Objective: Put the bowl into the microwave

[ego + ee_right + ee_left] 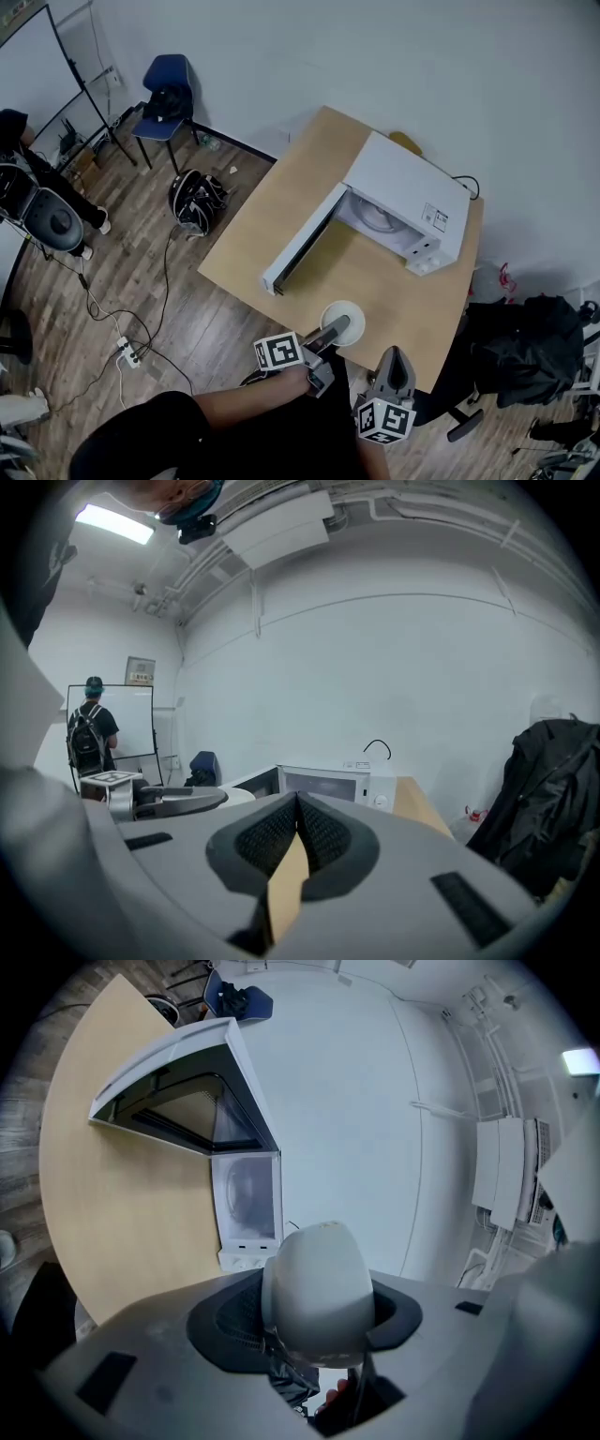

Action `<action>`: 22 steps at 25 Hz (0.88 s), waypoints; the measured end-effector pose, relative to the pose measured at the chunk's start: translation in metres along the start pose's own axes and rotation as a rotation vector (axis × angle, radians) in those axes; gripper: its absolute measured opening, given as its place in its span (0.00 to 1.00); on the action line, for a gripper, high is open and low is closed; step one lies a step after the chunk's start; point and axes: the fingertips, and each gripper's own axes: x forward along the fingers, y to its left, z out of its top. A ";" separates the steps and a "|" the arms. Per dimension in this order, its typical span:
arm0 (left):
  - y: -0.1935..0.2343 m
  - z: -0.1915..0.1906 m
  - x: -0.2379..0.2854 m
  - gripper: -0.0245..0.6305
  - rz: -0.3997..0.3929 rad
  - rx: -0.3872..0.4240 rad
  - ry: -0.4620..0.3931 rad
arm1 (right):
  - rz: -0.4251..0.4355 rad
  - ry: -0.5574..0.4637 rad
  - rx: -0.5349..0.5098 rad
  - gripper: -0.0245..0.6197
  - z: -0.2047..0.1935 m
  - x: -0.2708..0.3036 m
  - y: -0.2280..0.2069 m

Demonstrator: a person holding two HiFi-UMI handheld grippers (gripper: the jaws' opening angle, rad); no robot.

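- Most of the left gripper's (319, 1327) pads are covered by the bowl (319, 1279). Only the bowl's outer wall is shown in the left gripper view; its inside is seen just from the head view.
- Whether the bowl is lifted off the wooden table (272, 216) or sat on it can't really be told.
- The bowl is plain white, round and glossy. It's pinched at the rim by the left jaws near the table's front edge, well short of the white microwave (403, 187), whose door (302, 239) is swung open.
- The right gripper's (298, 803) jaws are pressed together on nothing, just beside the left one.
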 end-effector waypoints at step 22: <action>0.071 0.089 0.189 0.39 0.065 0.077 -0.145 | 0.179 -0.015 0.019 0.13 0.032 0.192 -0.082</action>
